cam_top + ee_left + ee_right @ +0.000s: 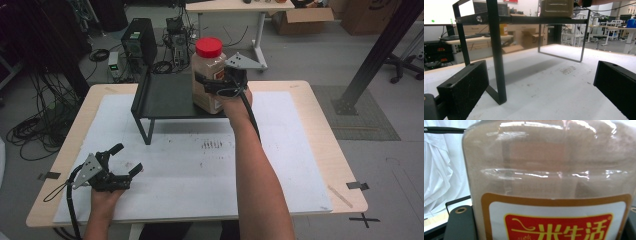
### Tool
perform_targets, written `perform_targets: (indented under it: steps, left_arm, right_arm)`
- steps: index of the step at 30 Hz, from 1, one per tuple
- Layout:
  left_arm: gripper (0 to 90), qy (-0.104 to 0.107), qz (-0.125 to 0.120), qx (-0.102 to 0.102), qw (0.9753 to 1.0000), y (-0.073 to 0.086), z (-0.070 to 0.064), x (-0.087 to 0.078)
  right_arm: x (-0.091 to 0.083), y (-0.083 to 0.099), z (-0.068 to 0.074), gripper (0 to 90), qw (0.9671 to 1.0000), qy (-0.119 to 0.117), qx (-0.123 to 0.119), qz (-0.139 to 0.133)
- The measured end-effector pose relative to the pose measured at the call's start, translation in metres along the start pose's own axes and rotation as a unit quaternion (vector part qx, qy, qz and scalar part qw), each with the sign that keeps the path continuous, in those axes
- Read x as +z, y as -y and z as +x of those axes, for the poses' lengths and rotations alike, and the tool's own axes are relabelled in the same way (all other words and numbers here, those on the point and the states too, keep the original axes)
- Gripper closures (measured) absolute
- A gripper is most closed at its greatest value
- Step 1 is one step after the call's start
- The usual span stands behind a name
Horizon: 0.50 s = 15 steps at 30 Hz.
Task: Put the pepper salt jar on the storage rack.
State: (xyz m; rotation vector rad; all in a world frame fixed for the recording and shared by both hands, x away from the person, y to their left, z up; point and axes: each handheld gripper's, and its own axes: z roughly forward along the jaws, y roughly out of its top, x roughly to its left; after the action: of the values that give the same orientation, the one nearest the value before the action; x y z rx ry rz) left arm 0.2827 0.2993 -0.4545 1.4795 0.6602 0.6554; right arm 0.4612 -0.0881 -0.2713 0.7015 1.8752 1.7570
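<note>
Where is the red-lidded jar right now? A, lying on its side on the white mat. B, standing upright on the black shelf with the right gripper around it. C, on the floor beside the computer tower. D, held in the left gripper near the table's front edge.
B: the jar stands upright on the black shelf, with the right gripper closed around its middle.

Clear plastic jar (209, 80) of tan powder, red screw lid, red-and-white label, upright on the black metal shelf rack (165, 97), right front corner.
</note>
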Motion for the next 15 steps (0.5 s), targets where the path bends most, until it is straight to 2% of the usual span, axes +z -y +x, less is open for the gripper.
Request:
perform_targets:
  steps: [2,4,5,6,15]
  left_arm:
    - [0.2,0.0,0.0,-0.001,1.0,0.0,0.0001,0.0]
    - [0.2,0.0,0.0,0.001,1.0,0.0,-0.0003,0.0001]
    - [0.2,0.0,0.0,0.001,1.0,0.0,-0.0003,0.0001]
    - [0.2,0.0,0.0,0.001,1.0,0.0,-0.0002,0.0]
    - [0.2,0.0,0.0,0.001,1.0,0.0,-0.0002,0.0002]
  right_arm:
    - [-0.0001,0.0001,-0.0001,22.1,1.0,0.0,0.004,0.001]
    - [-0.001,0.0003,-0.0005,15.3,0.9999,0.009,0.015,-0.001]
    - [-0.001,0.0003,-0.0005,15.3,0.9999,0.009,0.015,-0.001]
    - [-0.002,0.0009,-0.0015,14.1,0.9997,0.007,0.025,0.002]
    - [-0.009,-0.0004,-0.0016,9.2,0.9993,0.004,0.035,0.011]
